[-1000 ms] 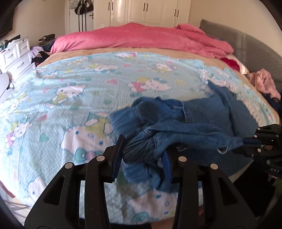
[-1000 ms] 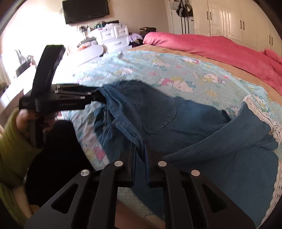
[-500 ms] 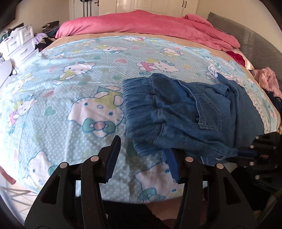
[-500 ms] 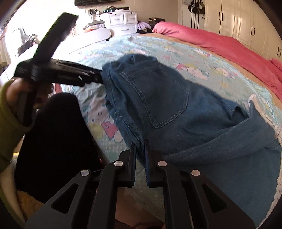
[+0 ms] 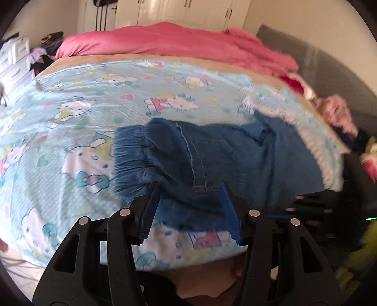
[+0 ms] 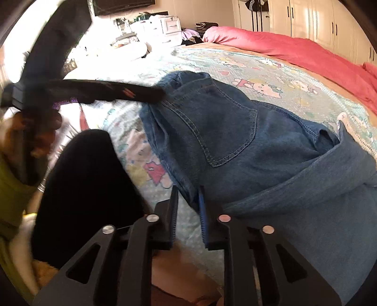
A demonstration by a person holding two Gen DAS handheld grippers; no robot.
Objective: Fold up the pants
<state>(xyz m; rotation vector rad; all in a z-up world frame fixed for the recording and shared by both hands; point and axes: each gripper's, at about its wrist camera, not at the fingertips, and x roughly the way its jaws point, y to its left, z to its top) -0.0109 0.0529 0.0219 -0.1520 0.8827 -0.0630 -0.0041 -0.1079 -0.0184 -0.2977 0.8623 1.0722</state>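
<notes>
Closest to me in the left wrist view, my left gripper [image 5: 188, 207] stands half wide, its jaws hanging over the near edge of the pants [image 5: 212, 160] with nothing pinched between them. In the right wrist view, my right gripper [image 6: 188, 207] is narrow and its jaws are opening; a fold of the denim edge lies between the pads [image 6: 202, 211], which no longer press on it.

The pants are blue denim, lying on the near part of the bed sheet [image 5: 82, 113], from about 6 o'clock out to 3 o'clock in the left view. The gathered elastic waistband [image 5: 128, 162] sits at 9 o'clock of the garment, ruffled and bunched. A stitched back pocket [image 6: 212, 122] faces up, its seams pale against the darker cloth. One leg [image 6: 306, 188] is laid across the body toward 4 o'clock, and its fold stands a little raised. The cloth looks wrinkled, not yet flat.

The sheet is pale turquoise with cartoon cats, with a white lace trim [image 5: 313, 146] at 3 o'clock. Farther off, at 12 o'clock, a pink duvet [image 5: 176, 40] is heaped across the bed. Beyond it stand white wardrobe doors [image 5: 188, 11]; a white drawer unit [image 6: 165, 26] is at 11 o'clock in the right view. I cannot tell what the drawers hold.
</notes>
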